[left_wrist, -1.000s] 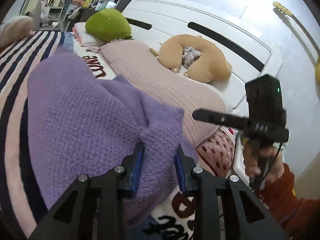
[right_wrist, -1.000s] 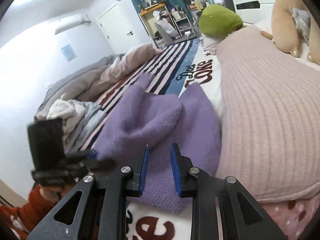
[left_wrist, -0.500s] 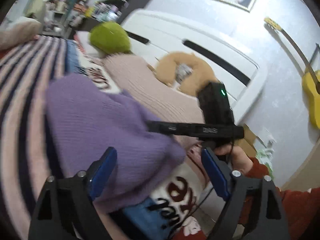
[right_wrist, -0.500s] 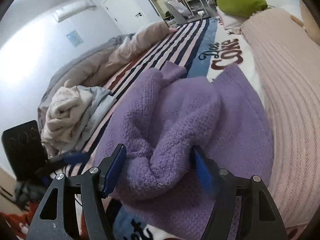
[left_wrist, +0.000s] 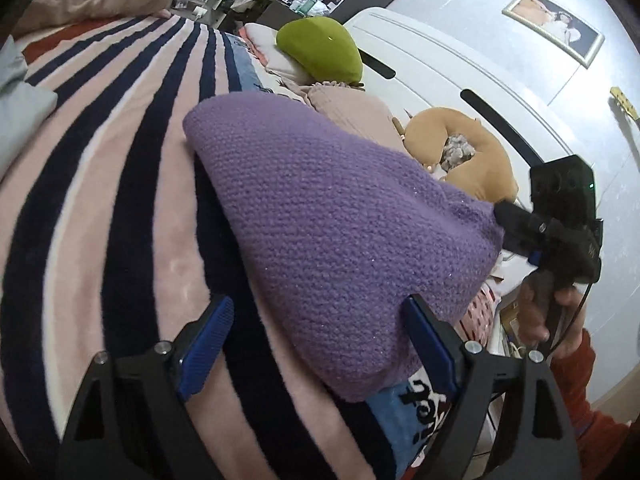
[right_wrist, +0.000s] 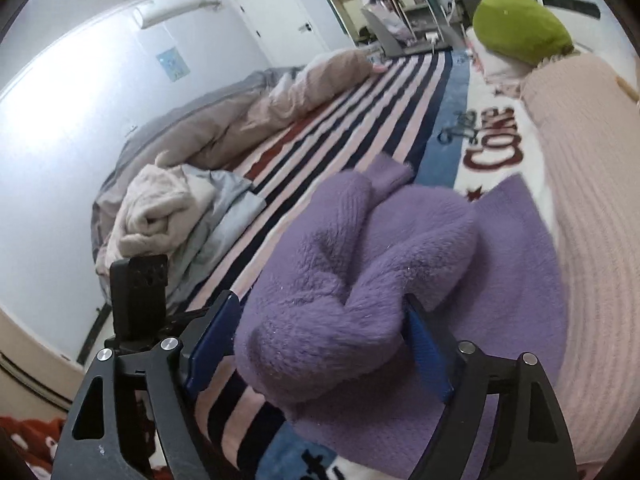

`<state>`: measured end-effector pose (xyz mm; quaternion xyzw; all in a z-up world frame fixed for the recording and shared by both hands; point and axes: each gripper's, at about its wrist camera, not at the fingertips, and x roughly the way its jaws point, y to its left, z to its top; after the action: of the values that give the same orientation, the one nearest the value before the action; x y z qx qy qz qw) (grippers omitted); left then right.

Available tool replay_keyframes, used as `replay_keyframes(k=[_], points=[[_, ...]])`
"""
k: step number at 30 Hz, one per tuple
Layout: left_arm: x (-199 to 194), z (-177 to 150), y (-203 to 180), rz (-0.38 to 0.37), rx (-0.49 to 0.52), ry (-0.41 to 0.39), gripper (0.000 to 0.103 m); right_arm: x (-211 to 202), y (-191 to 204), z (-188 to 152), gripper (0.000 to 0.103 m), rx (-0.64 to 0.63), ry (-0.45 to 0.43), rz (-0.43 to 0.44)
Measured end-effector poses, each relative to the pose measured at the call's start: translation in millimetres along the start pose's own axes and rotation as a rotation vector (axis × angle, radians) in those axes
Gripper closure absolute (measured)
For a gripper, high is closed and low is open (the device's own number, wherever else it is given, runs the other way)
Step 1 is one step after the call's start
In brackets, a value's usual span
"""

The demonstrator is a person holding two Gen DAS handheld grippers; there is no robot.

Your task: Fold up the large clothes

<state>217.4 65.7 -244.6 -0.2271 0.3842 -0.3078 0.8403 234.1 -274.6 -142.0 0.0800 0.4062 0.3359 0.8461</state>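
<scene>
**Both grippers let go of the purple sweater**

A second ago each gripper was pinched shut on a bunch of purple knit; half a second ago the fingers had spread, and now both stand wide with nothing between the pads. The left gripper (left_wrist: 316, 344) sits at the bottom of the left wrist view, its blue pads either side of the near corner of the purple knit sweater (left_wrist: 328, 224), which fills the centre of the frame as one smooth folded slab on the striped blanket (left_wrist: 100, 208). The right gripper (right_wrist: 320, 344) is equally wide at the bottom of its own view; the bundled sleeve of the sweater (right_wrist: 360, 280) lies between the fingers but they do not close on it.

In the right of the left wrist view the other gripper's black body shows just beside the sweater's far corner — whether it touches the cloth cannot be told.

Read from this, one fold has been laid down and released. The lumpy sleeve mass, centre of the right wrist view, looks unflattened, so the garment likely needs another tidy fold. A pink ribbed pillow (right_wrist: 592, 208) lies along the right edge, close to the sweater.
</scene>
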Motion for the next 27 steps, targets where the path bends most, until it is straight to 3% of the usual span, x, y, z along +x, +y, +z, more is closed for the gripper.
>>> replay_keyframes(k=[4, 6, 8, 11, 14, 20, 23, 25, 27], points=[[3.9, -0.1, 1.8, -0.006, -0.008, -0.002, 0.019, 18.5, -4.5, -9.0, 0.024, 0.027, 0.042, -0.009], [4.2, -1.1, 2.6, -0.021, -0.017, -0.011, 0.019, 21.3, -0.6, -12.2, 0.036, -0.001, 0.033, -0.019], [4.8, 0.6, 0.8, -0.054, -0.034, -0.014, 0.02, 20.3, 3.4, -13.8, 0.061, -0.026, 0.021, -0.026], [9.8, 5.0, -9.0, -0.096, -0.039, -0.01, 0.019, 17.5, 11.9, -19.1, 0.074, -0.086, 0.038, -0.027], [19.3, 11.8, -30.4, -0.087, 0.011, -0.012, 0.019, -2.0, 14.8, -27.6, 0.079, -0.116, -0.028, -0.092], [22.2, 34.4, -86.6, -0.188, 0.144, -0.016, 0.02, -81.8, -8.5, -29.4, 0.08, -0.073, -0.185, -0.158], [27.8, 39.2, -112.5, -0.125, 0.24, 0.007, 0.016, -109.2, -21.5, -42.3, 0.08, -0.055, -0.197, -0.201], [36.5, 39.0, -116.2, -0.083, 0.249, 0.032, 0.013, -114.2, -36.7, -59.5, 0.08, -0.014, -0.173, -0.211], [45.5, 34.8, -109.1, -0.089, 0.221, 0.06, 0.012, -103.5, -52.2, -77.8, 0.08, 0.027, -0.13, -0.206]])
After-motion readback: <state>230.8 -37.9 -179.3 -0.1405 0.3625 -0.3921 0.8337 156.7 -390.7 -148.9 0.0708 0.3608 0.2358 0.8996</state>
